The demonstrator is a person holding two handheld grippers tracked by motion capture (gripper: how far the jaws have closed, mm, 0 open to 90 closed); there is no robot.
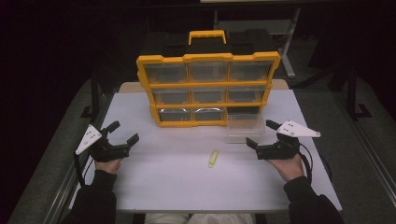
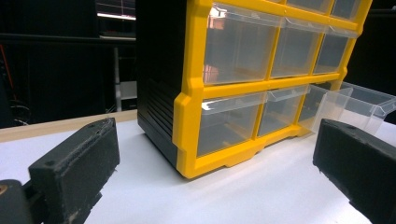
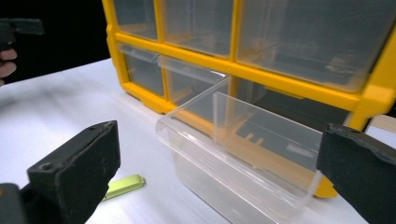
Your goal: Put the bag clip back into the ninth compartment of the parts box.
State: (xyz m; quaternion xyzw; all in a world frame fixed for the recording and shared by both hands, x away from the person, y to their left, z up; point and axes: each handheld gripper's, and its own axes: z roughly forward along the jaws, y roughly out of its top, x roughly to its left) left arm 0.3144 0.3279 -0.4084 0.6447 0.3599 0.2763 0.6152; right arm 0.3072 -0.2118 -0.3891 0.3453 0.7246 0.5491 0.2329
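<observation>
A yellow and black drawer organizer (image 1: pixel 208 88) stands upright at the back of the white table (image 1: pixel 163 186), with clear drawers in three rows. Its bottom right slot is dark and without a drawer. A clear plastic drawer (image 1: pixel 244 129) sits on the table in front of that slot; it also appears as the clear drawer (image 3: pixel 243 158) and the clear drawer (image 2: pixel 359 105). A small yellow-green piece (image 1: pixel 213 158) lies mid-table; the same piece (image 3: pixel 122 185) is near my right jaws. My left gripper (image 1: pixel 123 133) is open at the table's left. My right gripper (image 1: pixel 261 133) is open beside the drawer.
The organizer's yellow carry handle (image 1: pixel 207 35) rises at its top. A desk or table frame (image 1: pixel 280 32) stands in the dark behind. The table's side edges run close to both hands.
</observation>
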